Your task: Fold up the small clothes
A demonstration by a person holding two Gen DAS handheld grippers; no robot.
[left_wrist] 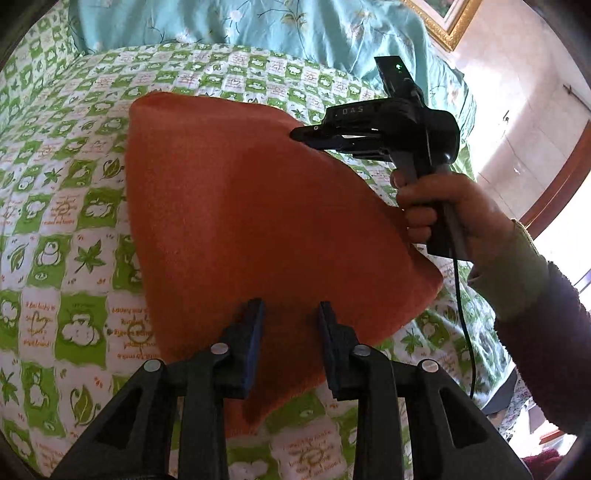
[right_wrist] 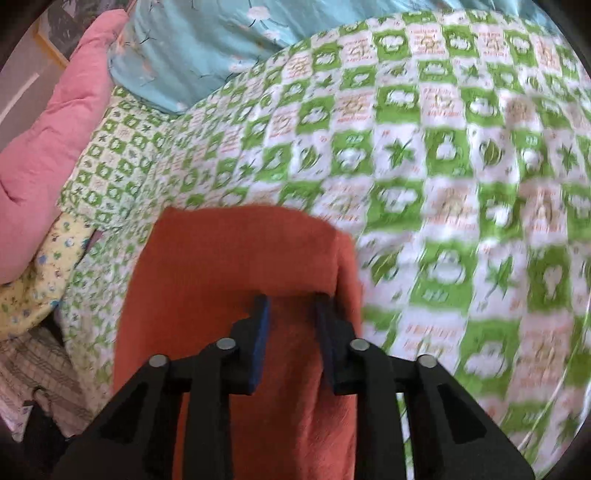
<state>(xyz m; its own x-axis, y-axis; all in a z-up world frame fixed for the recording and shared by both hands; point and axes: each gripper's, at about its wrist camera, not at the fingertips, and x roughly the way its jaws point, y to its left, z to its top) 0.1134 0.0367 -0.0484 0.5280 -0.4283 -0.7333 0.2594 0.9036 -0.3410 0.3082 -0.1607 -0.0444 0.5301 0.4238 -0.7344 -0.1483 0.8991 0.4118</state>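
Observation:
An orange cloth [left_wrist: 236, 206] is held above the green-and-white patterned bedspread [left_wrist: 66, 206]. My left gripper [left_wrist: 291, 317] stands over the cloth's near edge with a gap between its blue pads; I cannot tell whether it grips the cloth. My right gripper [left_wrist: 306, 134], held by a hand, pinches the cloth's far right edge with its fingers close together. In the right wrist view the orange cloth [right_wrist: 229, 280] hangs in front of and under my right gripper [right_wrist: 291, 314], with a fold along its right side.
A teal floral quilt [left_wrist: 258, 26] lies at the head of the bed. A pink pillow [right_wrist: 48, 147], a yellow patterned cloth [right_wrist: 40, 273] and a checked cloth [right_wrist: 40, 384] lie at the left. A gold picture frame [left_wrist: 447, 22] hangs on the wall.

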